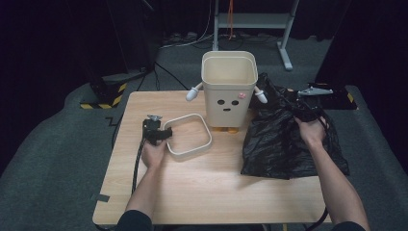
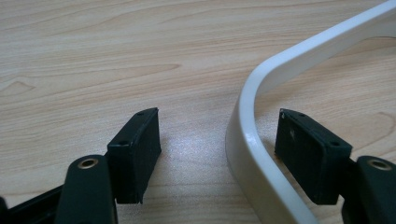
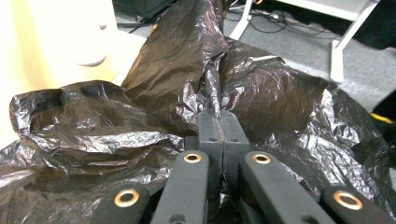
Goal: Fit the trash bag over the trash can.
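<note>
A white rounded-square ring (image 1: 208, 134) lies flat on the wooden table (image 1: 207, 192), left of a cream bin (image 1: 228, 91) with a face and small arms. My left gripper (image 1: 163, 134) (image 2: 217, 126) stands open astride the ring's near-left rim (image 2: 247, 154); the rim runs between the pads without being pressed. To the right of the bin, a crumpled black plastic bag (image 1: 276, 144) spreads over the table's right edge. My right gripper (image 1: 302, 113) (image 3: 221, 122) is shut on a pinched fold of that bag (image 3: 177, 70) and holds it lifted.
The bin stands at the table's far middle on orange feet. A black surface with a grey clamp (image 1: 315, 90) sits beyond the bag at right. A striped black-and-yellow base (image 1: 103, 98) and a white frame's legs (image 1: 284, 43) stand on the floor behind.
</note>
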The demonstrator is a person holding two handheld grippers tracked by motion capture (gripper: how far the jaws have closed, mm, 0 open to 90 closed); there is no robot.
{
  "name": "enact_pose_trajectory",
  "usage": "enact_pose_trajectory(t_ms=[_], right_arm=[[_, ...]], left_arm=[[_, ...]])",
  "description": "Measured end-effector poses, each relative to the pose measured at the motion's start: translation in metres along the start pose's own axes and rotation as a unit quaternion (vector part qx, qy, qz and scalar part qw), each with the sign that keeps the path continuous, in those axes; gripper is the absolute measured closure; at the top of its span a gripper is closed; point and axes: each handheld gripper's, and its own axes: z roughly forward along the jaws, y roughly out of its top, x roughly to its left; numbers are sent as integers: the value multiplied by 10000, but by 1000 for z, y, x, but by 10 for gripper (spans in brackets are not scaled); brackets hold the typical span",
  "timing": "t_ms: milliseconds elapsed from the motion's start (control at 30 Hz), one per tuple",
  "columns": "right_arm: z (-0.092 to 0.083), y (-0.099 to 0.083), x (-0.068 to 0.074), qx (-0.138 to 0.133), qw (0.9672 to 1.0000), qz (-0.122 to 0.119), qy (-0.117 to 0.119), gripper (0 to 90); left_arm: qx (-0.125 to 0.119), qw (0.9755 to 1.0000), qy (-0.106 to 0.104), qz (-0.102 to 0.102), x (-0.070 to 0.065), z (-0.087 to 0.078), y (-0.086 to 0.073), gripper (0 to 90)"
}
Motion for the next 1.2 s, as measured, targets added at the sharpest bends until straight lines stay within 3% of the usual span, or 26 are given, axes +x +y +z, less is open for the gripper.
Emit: enact_pose_trajectory(t_ms=[100,400,1033,1200], right_arm=[[-9,3,-1,-117,9999,0,28,900],[-29,13,-5,-112,9999,-54,-66,900],[-86,42,-13,-630,9978,16,-192,900],[-94,49,-12,-735,9972,36,-105,900]], left_arm=[[1,10000,-11,-2,0,0,0,306],[1,10000,-9,-4,0,0,0,306],[10,10000,-11,14,0,0,0,303],[11,10000,-10,15,0,0,0,303]])
